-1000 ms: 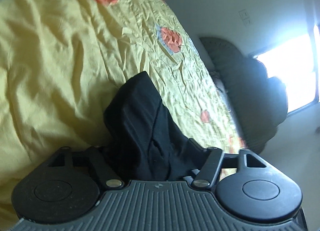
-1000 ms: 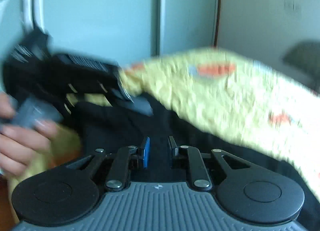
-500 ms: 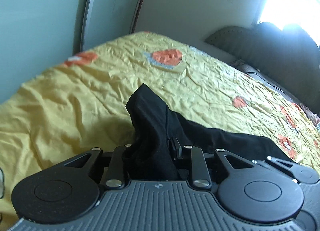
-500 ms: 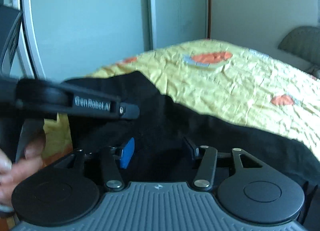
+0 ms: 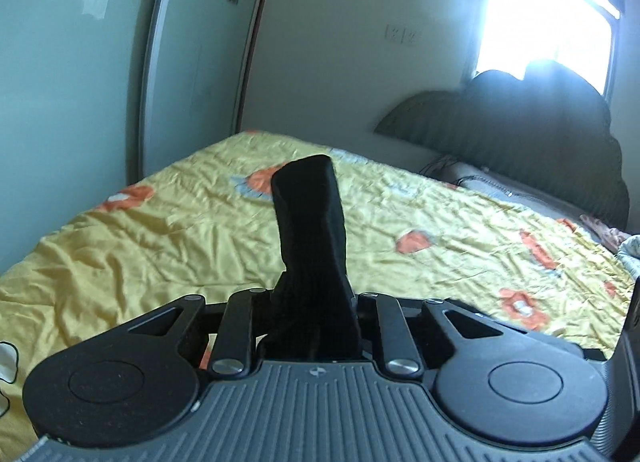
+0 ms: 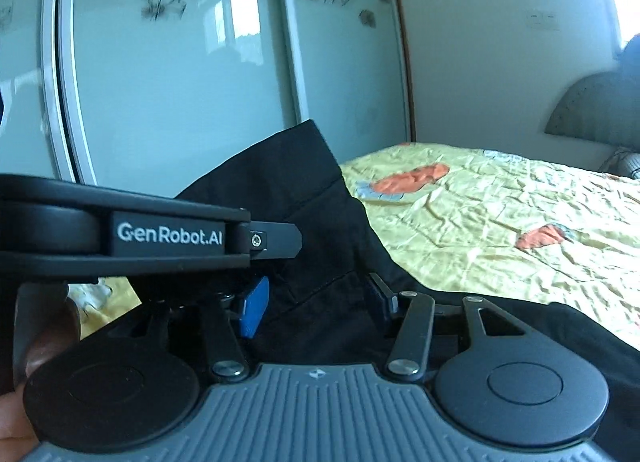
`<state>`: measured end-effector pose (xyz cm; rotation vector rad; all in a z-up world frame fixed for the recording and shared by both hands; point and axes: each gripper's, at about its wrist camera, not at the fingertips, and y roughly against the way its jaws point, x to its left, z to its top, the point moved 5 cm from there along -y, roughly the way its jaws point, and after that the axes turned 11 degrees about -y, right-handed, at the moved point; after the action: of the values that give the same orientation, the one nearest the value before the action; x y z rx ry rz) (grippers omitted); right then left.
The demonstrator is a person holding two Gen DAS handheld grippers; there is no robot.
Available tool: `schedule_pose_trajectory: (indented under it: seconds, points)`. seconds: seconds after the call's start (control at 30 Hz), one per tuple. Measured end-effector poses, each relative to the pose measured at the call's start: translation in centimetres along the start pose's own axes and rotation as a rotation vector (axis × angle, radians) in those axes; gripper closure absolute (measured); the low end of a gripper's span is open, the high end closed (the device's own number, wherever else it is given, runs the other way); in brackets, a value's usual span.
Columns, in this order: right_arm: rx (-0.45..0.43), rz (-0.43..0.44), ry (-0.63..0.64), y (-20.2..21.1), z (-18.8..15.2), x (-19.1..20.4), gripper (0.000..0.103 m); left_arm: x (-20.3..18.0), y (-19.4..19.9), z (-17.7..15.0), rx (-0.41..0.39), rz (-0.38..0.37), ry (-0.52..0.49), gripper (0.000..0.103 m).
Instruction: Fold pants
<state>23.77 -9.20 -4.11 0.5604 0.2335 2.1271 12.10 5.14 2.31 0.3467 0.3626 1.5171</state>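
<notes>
I see daylight pouring in from the window [image 5: 548, 10] at upper right of my left view, blown out to white and hazing the dark headboard [image 5: 520, 122] below it. The yellow bedspread [image 5: 160, 246] is evenly lit, creases crisp. My right view is dimmer and bluish; the glass wardrobe doors [image 6: 180, 74] reflect a window. Straight lines bow near both edges.
</notes>
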Motion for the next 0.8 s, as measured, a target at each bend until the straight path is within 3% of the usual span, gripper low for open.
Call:
schedule_pose_trajectory:
  seconds: [0.23, 0.8]
  points:
    - [-0.103, 0.0, -0.036, 3.8, 0.7, -1.6, 0.051, -4.7, 1.9, 1.5, -0.082, -0.01, -0.085, 0.082]
    - [-0.271, -0.145, -0.12, 14.7, 0.4, -9.0, 0.051, -18.6, 2.7, 2.2, -0.163, -0.223, -0.276, 0.08]
